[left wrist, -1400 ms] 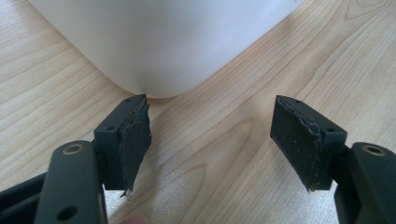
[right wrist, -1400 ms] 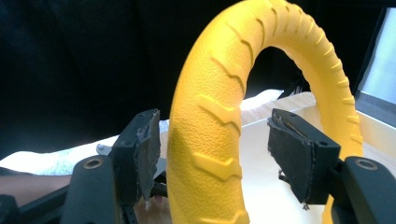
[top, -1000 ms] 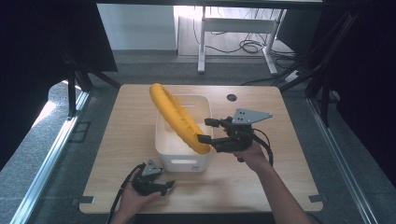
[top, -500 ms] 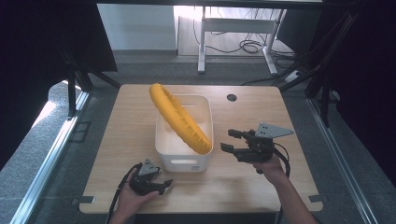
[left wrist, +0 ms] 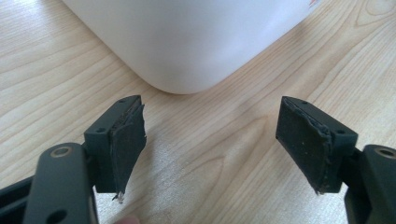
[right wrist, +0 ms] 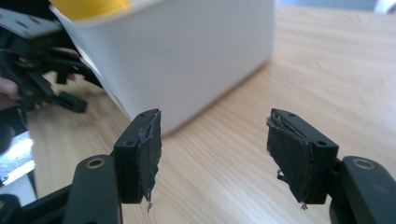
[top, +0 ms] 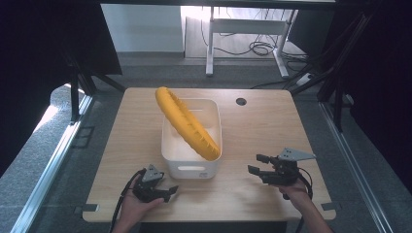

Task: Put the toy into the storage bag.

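High view, item one: right tongs (top: pixel 256 164), held in the person's right hand (top: pixel 291 190), resting low over the desk (top: pixel 262 116) to the right of the white bin (top: pixel 192 167), near its front right corner but apart from it. Jaws spread wide, nothing between them; tips point toward the bin. Grey three-cornered plate on top, cable trailing back toward the desk's front edge.

Item two: left tongs (top: pixel 170 190), held in the person's left hand (top: pixel 133 206), just in front of the bin's front left corner, close to it yet not touching. Jaws wide apart, holding nothing; black cable looping off toward the front edge.

Left gripper view: left tongs (left wrist: pixel 210 144) with worn black pads (left wrist: pixel 128 140) set far apart over bare wood; a rounded corner of the bin (left wrist: pixel 187 42) stands just beyond the tips.

Right gripper view: right tongs (right wrist: pixel 212 149) equally wide, pads frayed at the edges, empty; the bin (right wrist: pixel 187 60) wall lies ahead and slightly left, with the left tongs (right wrist: pixel 70 100) visible past the bin's far corner.

Item three: white bin, rectangular, open top, handle slot in the front wall, standing about mid-desk, nearer the front.

Item four: long yellow banana-shaped object (top: pixel 187 124), ridged, lying aslant in the bin; lower end rests against the bin's front right rim, upper end juts out above the rear left corner.

Item five: dark round grommet (top: pixel 241 101), in the desk behind and right of the bin.
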The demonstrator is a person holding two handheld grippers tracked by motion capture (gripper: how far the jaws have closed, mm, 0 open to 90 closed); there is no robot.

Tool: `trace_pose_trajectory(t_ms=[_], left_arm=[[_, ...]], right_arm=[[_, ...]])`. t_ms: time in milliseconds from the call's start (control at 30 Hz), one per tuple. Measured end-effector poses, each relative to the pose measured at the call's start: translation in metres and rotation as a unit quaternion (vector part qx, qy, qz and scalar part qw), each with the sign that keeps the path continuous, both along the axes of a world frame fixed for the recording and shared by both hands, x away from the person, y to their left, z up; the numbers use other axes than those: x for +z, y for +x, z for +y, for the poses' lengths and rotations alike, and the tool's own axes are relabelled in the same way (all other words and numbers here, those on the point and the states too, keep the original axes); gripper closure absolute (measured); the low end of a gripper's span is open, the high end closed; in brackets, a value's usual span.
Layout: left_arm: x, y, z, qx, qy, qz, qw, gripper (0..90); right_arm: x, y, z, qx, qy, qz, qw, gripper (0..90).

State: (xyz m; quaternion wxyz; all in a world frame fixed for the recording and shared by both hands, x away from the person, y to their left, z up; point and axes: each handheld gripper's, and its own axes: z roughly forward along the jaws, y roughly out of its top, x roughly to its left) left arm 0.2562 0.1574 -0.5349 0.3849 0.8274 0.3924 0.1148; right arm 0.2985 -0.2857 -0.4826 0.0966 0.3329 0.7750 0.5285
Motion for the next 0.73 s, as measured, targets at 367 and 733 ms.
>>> trace_pose_trajectory(t_ms=[367, 733], left_arm=[[0.0, 0.001, 0.0, -0.005, -0.001, -0.001, 1.0, 23.0], [0.0, 0.001, 0.0, -0.007, 0.001, 0.001, 1.0, 23.1]], right_arm=[[-0.02, 0.004, 0.001, -0.025, -0.037, 0.013, 0.9989, 35.6], [-0.023, 0.005, 0.004, -0.025, -0.053, 0.012, 0.9982, 34.9]])
